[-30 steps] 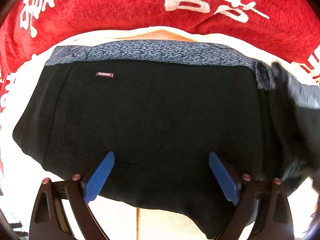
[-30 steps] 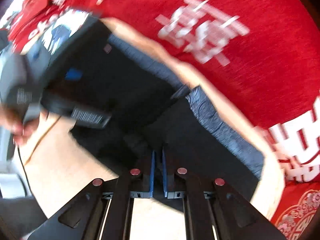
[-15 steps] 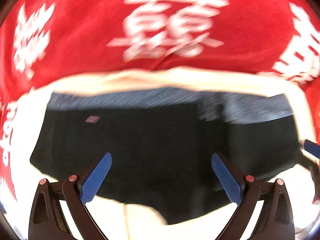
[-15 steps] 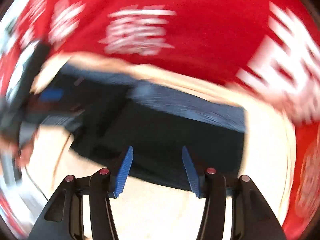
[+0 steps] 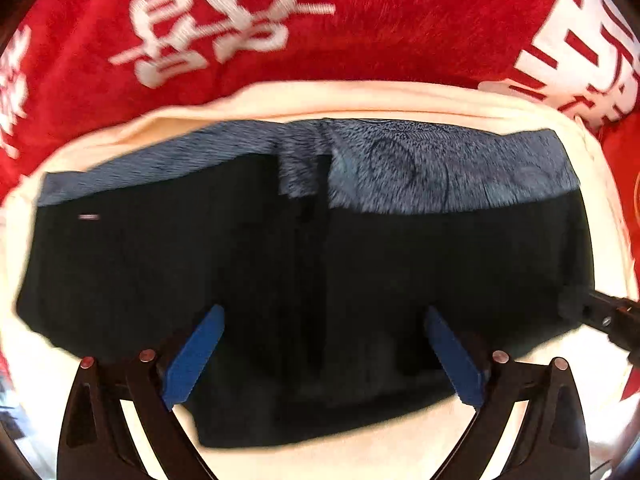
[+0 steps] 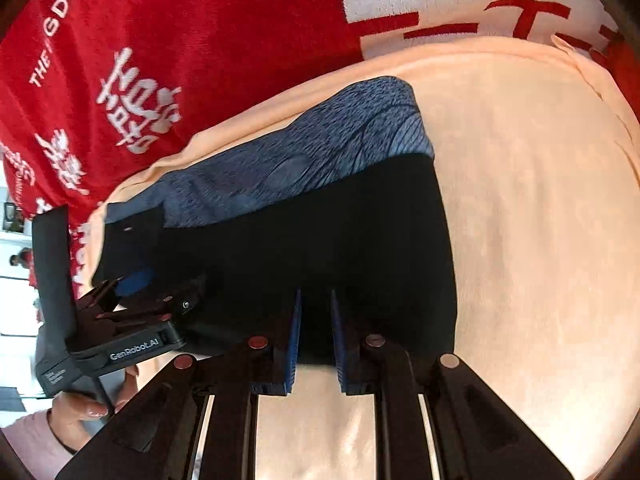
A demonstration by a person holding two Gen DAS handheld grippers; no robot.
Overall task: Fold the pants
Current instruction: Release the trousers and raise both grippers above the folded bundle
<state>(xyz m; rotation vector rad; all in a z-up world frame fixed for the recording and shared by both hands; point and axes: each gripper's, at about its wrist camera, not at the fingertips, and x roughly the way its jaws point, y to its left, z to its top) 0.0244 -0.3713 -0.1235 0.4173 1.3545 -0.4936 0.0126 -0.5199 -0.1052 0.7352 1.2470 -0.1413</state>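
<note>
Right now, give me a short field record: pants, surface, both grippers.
pants: black pants with blue-grey patterned waistband, lying flat, folded
surface: cream cloth over red printed cloth
left gripper: open wide, over the pants' near edge
right gripper: narrowly open, black fabric showing between its fingers; grip cannot be told
</note>
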